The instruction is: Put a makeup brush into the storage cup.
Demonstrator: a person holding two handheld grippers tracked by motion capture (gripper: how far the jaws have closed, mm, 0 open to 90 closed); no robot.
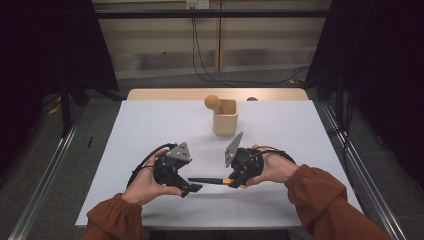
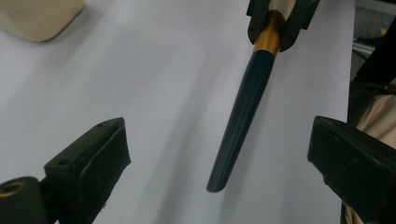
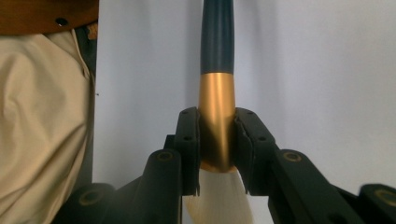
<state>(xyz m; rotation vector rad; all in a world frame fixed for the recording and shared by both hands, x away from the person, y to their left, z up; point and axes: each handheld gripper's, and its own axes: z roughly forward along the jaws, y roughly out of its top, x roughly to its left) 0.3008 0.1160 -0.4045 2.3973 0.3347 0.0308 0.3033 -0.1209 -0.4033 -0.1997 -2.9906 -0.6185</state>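
While the right gripper [image 1: 235, 181] is clamping its fingers [image 3: 189, 140] on the gold metal ferrule of a brush with a dark blue tapered handle and pale bristles [image 1: 210, 180], the left gripper [image 1: 192, 188] is holding its fingers [image 2: 100, 158] wide, with the handle's free end lying between them, untouched. The brush is hanging level over the white bench [image 1: 150, 130], at about six o'clock from the cream square holder [image 1: 225, 119] with a wooden ball-topped tool [image 1: 213, 103] in it. Judging by this, a handover is getting under way: the left fingers should be closing squarely around the handle near its end, and the right fingers should be letting go only once that grip is firm, so the brush is not tipping or dropping.
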